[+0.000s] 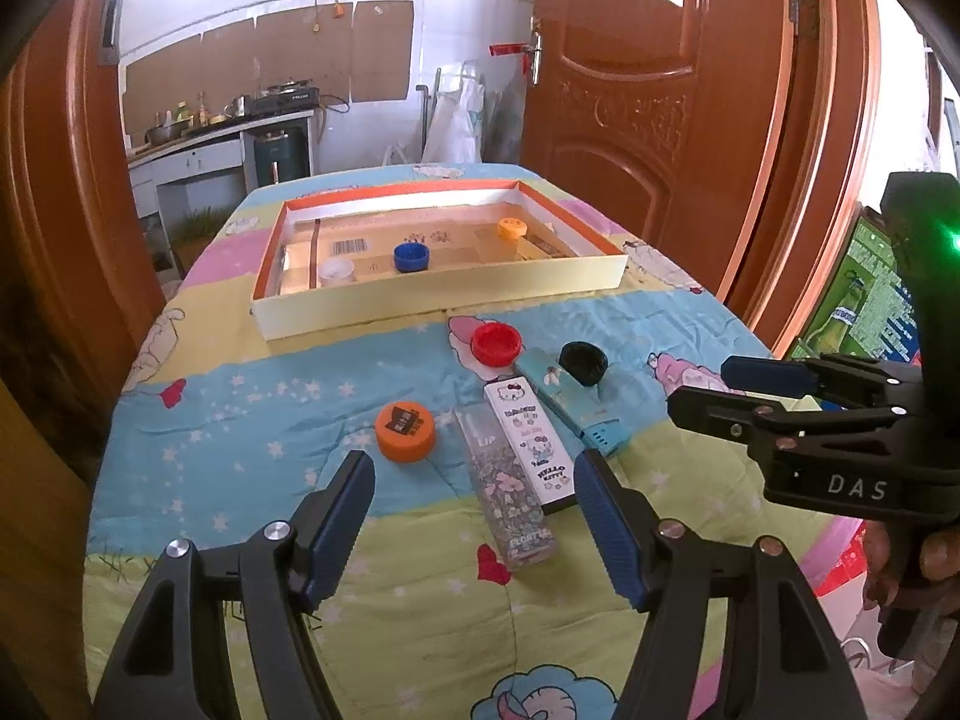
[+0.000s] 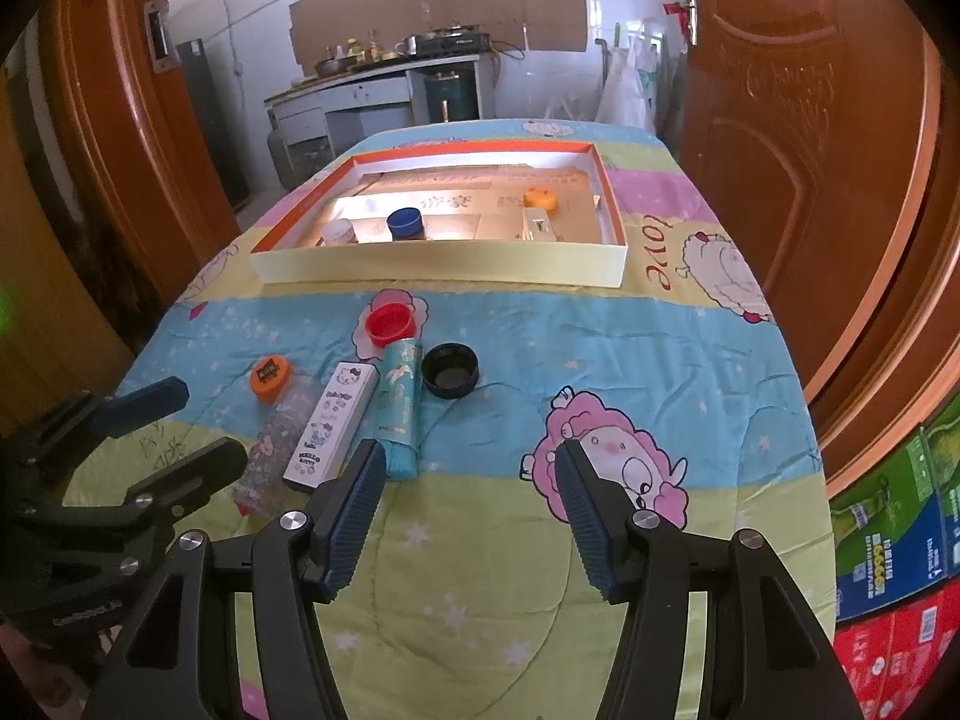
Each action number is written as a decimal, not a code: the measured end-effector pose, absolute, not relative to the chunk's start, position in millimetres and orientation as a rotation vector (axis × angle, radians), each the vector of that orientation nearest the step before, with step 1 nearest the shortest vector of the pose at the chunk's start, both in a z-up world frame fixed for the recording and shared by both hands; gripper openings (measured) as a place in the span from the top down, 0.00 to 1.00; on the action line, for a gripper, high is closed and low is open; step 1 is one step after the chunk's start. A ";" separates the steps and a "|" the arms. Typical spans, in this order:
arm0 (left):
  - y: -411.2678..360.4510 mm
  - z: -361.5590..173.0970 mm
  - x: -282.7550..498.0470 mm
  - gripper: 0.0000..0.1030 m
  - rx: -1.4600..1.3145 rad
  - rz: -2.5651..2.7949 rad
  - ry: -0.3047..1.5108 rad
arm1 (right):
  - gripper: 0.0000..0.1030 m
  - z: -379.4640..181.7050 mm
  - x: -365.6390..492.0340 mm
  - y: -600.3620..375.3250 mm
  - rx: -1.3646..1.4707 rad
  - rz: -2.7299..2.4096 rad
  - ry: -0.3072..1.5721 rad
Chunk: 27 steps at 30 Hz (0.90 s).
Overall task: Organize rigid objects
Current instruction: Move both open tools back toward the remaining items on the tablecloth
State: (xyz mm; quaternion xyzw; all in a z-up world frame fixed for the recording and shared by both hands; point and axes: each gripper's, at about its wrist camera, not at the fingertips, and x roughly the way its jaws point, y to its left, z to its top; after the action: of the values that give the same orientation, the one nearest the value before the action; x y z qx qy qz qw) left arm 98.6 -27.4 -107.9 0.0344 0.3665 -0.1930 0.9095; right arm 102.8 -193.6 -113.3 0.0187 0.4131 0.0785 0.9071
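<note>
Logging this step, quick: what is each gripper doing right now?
Left gripper: open, holding nothing.
Right gripper: open, holding nothing.

A home interior. Carved wooden doors (image 1: 648,120) open onto a tiled kitchen with a gas stove (image 2: 453,41). A cartoon-print quilt (image 2: 600,360) covers the foreground.

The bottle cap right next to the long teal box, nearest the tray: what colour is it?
Red. The cap lies open side up, clearest in the right wrist view.
</note>
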 end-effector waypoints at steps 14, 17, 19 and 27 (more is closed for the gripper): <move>-36.8 -122.6 112.0 0.33 0.081 -0.362 0.799 | 0.41 -125.0 106.1 -199.3 0.055 0.167 0.873; -36.8 -126.4 115.0 0.33 0.076 -0.343 0.812 | 0.41 -125.9 105.8 -201.4 0.061 0.165 0.873; -37.6 -129.4 116.9 0.33 0.085 -0.327 0.822 | 0.41 -127.1 106.0 -202.0 0.064 0.164 0.875; -35.0 -134.4 122.2 0.33 0.068 -0.301 0.846 | 0.41 -129.9 106.6 -202.1 0.065 0.169 0.879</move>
State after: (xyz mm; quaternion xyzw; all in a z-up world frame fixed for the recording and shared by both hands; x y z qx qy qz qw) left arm 122.2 -35.0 -134.4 0.0330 0.4089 -0.1456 0.9003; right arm 106.6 -202.1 -129.9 0.0316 0.4248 0.0819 0.9010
